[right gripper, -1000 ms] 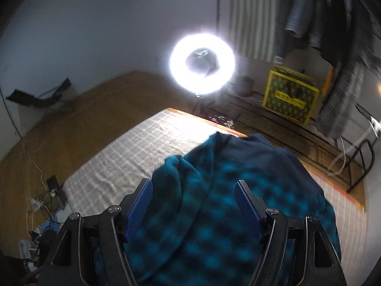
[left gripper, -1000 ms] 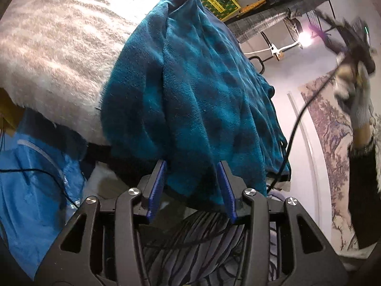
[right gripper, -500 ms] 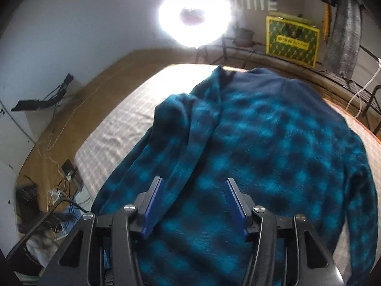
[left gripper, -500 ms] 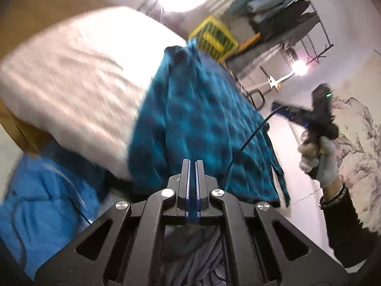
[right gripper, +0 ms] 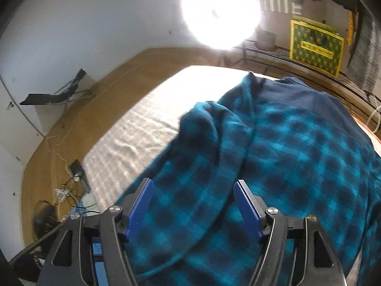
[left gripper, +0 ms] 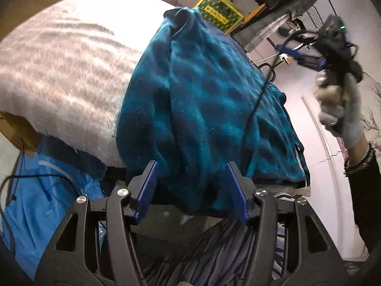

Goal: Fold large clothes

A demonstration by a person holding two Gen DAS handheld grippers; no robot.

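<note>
teal plaid shirt (left gripper: 204, 100) lies under both empty grippers; left gripper (left gripper: 194, 190), shut earlier, has just reopened.

The shirt (right gripper: 297, 157) is teal with dark checks and a plain navy yoke. It lies on a cream ribbed blanket (left gripper: 59, 71). The box (right gripper: 314, 47) is yellow-green patterned.

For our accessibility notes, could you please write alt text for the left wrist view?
The open left gripper faces the hanging edge of a teal checked garment draped over a pale bed cover. At right, a gloved hand holds the right gripper raised.
</note>
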